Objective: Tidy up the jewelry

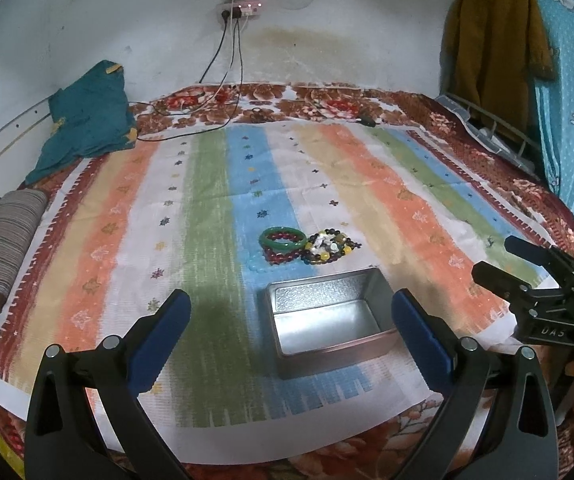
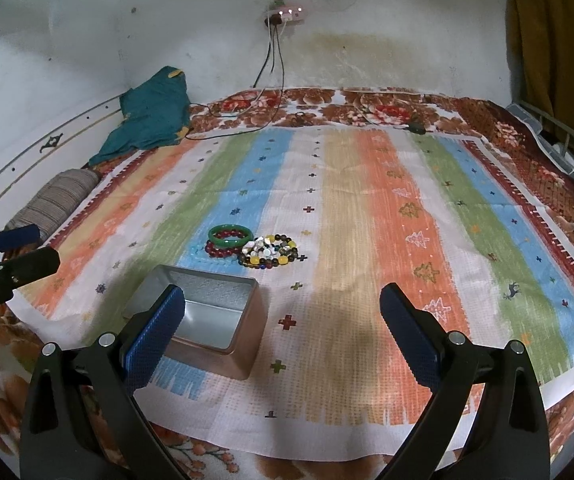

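Scene: bracelets heaped on a striped cloth, just beyond an empty tin | Left gripper and right gripper: fingers apart, holding nothing | Risk: tangled strands (all touching) could drag neighbours along.
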A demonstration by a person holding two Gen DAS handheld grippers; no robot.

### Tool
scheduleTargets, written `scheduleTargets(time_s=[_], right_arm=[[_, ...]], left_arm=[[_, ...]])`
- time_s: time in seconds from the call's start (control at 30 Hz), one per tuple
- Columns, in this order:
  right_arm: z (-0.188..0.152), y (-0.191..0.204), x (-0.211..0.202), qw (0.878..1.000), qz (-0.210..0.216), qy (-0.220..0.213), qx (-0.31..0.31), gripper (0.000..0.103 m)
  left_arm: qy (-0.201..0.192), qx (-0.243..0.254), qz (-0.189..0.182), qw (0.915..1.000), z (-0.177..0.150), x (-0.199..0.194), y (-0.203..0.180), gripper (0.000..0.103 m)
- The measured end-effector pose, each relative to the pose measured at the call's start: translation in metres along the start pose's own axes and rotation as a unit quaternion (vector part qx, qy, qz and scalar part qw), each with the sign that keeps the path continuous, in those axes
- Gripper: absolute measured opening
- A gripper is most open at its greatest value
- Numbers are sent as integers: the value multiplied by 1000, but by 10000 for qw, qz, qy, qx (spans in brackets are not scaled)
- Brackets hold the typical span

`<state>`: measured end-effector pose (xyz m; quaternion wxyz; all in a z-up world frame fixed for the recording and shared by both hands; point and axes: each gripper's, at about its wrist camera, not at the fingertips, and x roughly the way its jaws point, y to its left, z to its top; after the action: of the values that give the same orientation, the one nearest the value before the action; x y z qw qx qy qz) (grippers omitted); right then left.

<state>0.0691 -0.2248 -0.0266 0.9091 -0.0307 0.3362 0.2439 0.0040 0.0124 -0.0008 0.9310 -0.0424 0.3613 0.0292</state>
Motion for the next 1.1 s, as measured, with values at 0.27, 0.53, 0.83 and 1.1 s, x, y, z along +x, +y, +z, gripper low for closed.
scheduleTargets(time_s=[0.27, 0.53, 0.83, 1.1], right_arm=[[1, -3, 5, 9999, 46, 86, 34, 99], [4, 0, 13, 9997, 37, 217, -40, 99], [9, 3, 19, 9997, -23, 219, -116, 99], [18, 10, 30, 9987, 65, 345, -368, 99]], left_arm=[[10, 62, 31, 10000, 0, 0, -4, 98], [39, -179, 22, 9998, 3, 3, 6, 98], [172, -239, 143, 9995, 5, 12, 8, 98], [333, -627, 251, 9972, 14, 23, 22, 98]])
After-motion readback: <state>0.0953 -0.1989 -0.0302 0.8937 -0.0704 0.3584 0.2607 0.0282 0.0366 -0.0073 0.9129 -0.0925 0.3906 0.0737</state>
